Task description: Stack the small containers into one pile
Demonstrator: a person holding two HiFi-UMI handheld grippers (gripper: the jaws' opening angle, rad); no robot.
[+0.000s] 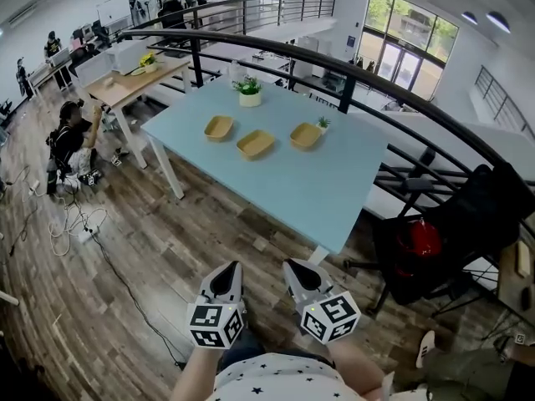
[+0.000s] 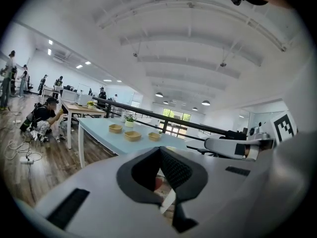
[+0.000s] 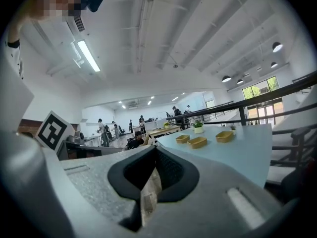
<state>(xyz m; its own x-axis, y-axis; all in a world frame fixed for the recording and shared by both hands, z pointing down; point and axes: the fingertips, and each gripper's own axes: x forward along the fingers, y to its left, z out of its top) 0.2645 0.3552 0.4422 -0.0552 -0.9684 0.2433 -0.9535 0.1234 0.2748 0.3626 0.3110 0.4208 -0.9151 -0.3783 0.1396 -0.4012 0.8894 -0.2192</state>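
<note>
Yellow containers (image 1: 255, 144) near potted plant (image 1: 249, 91), railing (image 1: 348, 93) behind.

The three small containers (image 1: 255, 144) are tan-yellow on a pale blue bench (image 1: 301, 192) with white legs. The floor (image 1: 125, 307) is brown wood-grain plank. The left tool (image 1: 226, 281) and right tool (image 1: 302, 279) are light grey with black-and-white square markers. The shirt (image 1: 276, 383) is white with black stars.
</note>
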